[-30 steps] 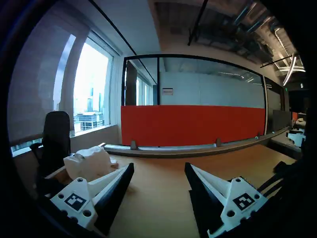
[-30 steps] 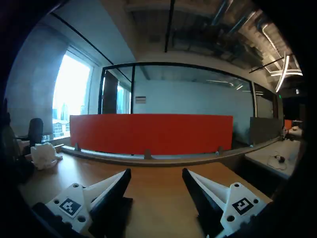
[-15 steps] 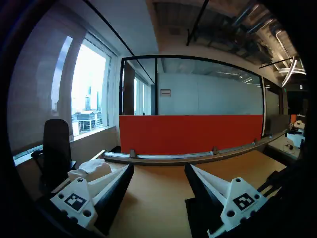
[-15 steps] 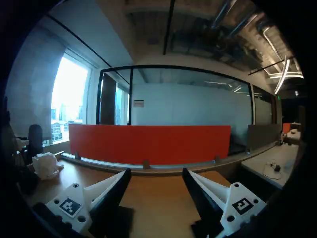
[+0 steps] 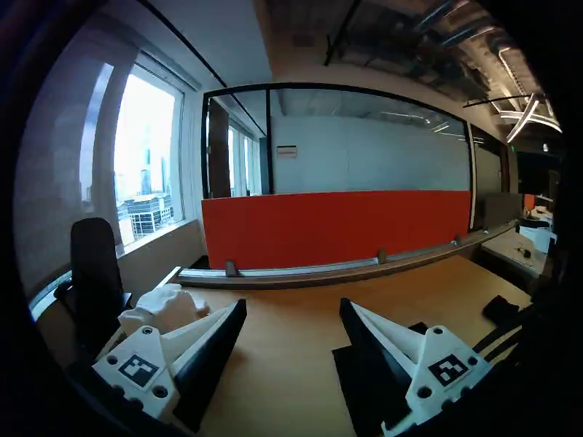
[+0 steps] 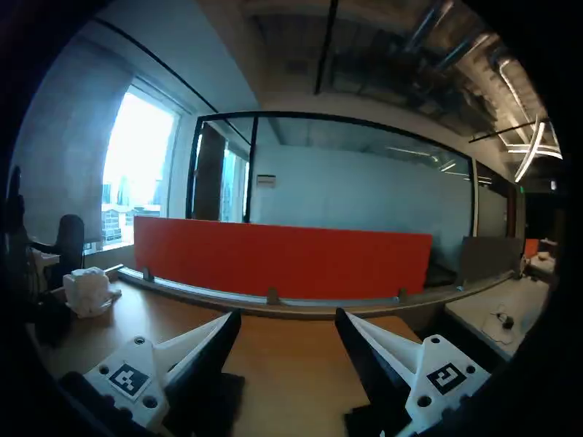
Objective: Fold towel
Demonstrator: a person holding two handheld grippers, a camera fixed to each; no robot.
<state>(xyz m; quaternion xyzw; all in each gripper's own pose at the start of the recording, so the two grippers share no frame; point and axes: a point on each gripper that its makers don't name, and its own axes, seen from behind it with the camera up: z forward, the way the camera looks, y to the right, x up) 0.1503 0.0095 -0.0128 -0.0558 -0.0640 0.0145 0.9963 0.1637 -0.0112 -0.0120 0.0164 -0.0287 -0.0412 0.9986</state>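
Above a smooth, wood-grained desk [image 5: 415,288], the left gripper [image 5: 291,306] hovers with its two wedge-shaped fingers spread wide and nothing between them. Each finger is white plastic with a black inner face and carries a square black-and-white marker. A white towel [image 5: 164,307], crumpled into a soft, rounded lump, lies on the desk's left end, just beyond the tip of that gripper's left finger and beside a black high-backed office chair [image 5: 91,266]. In the right gripper view, the right gripper [image 6: 286,313] is likewise parted and empty over the same desk [image 6: 291,357], with the towel [image 6: 87,290] well apart from it at the far left edge, near the chair [image 6: 69,244]. A flat orange divider panel [image 5: 335,226] stands upright in a metal rail along the desk's far side. Behind it are black-framed glass walls, and a bright window [image 5: 146,175] looks out on tall city buildings.
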